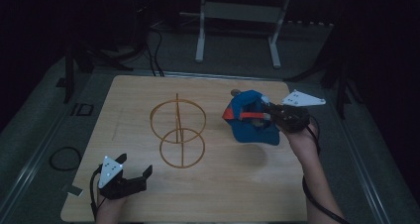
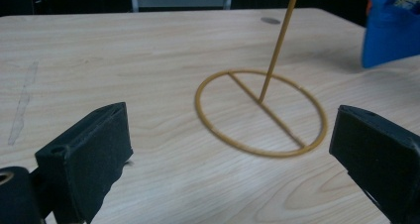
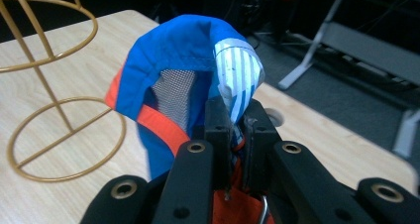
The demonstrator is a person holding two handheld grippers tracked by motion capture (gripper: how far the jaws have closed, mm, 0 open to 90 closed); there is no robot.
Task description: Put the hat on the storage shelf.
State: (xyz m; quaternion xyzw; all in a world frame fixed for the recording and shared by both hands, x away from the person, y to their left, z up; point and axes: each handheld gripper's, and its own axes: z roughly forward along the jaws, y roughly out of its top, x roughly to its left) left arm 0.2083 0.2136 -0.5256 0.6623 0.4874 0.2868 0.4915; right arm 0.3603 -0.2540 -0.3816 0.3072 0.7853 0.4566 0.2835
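Note:
A blue cap (image 1: 251, 119) with orange trim hangs above the right half of the wooden table (image 1: 208, 199), lifted off its surface. My right gripper (image 1: 271, 116) is shut on the cap's fabric; in the right gripper view the two black jaws pinch the blue cap (image 3: 173, 70) close to its striped inner lining. A gold wire stand (image 1: 178, 131), two rings joined by a thin post, sits mid-table to the cap's left. My left gripper (image 1: 134, 165) hovers near the front left corner, open and holding nothing. The left gripper view looks at the stand's base ring (image 2: 261, 112).
A white metal frame (image 1: 237, 26) stands on the floor beyond the far table edge. A coiled black cable (image 1: 65, 158) lies on the floor to the left. Bare tabletop spreads between the two grippers along the near edge.

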